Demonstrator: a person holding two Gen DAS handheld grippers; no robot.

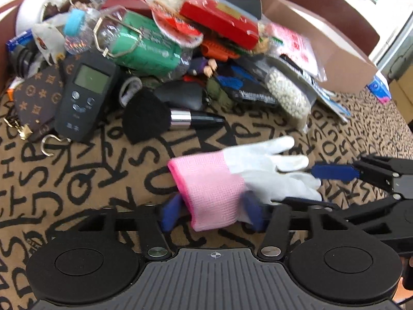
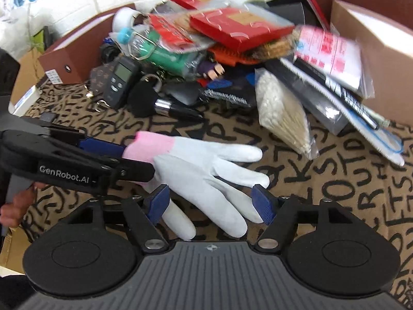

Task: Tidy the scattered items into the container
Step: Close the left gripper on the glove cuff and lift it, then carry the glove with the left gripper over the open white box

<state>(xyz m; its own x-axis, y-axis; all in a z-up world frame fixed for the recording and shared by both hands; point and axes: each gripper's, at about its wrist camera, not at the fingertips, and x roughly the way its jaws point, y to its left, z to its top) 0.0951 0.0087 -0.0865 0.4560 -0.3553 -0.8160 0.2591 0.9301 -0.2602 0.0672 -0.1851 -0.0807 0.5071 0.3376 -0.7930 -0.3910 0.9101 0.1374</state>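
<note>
Left wrist view: left tongs (image 1: 214, 213) tilted down, released, straddling the glove (image 1: 240, 180) cuff; right tongs (image 2: 211, 202) also slack around its fingers, glove before the container (image 2: 374, 59)

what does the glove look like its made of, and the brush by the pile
Glove: the pink cuff looks like knitted fabric, its mesh weave visible; the white palm and fingers look smooth and matte, perhaps a coating or leather. Brush: dense black bristles, fluffy and matte; a shiny collar, likely metal; a glossy black handle, probably plastic.
</note>
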